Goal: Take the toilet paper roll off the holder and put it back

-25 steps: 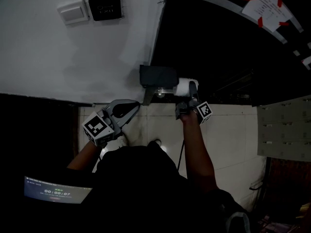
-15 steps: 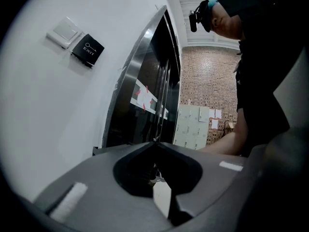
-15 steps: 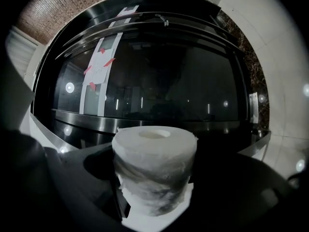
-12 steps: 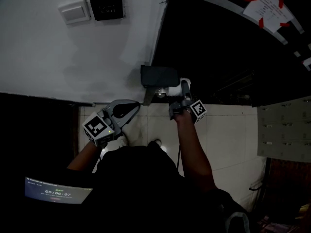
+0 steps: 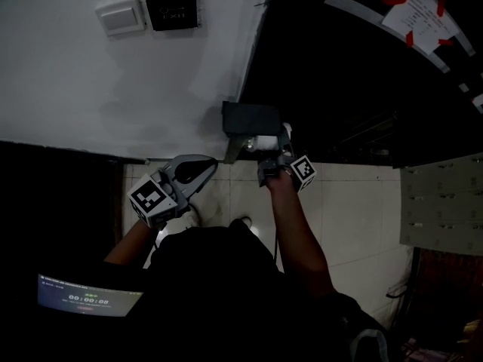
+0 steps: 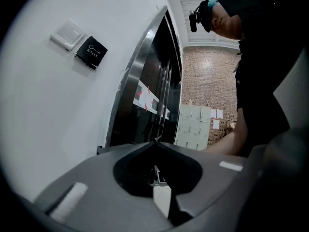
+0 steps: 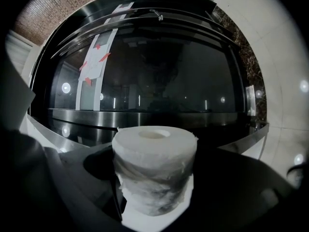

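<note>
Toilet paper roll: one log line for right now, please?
toilet paper roll: in right gripper, by holder | left gripper: shut, empty

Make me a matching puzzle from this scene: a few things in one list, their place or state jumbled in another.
1 white toilet paper roll
2 left gripper
3 black square EXIT plate

A on the white wall beside a white switch
B jaws together, empty
C clamped in the right gripper

Pairs: 1-C, 2-B, 3-A

Dim, underexposed views, fisheye-warped edges, black vignetted corners; small glare spots
</note>
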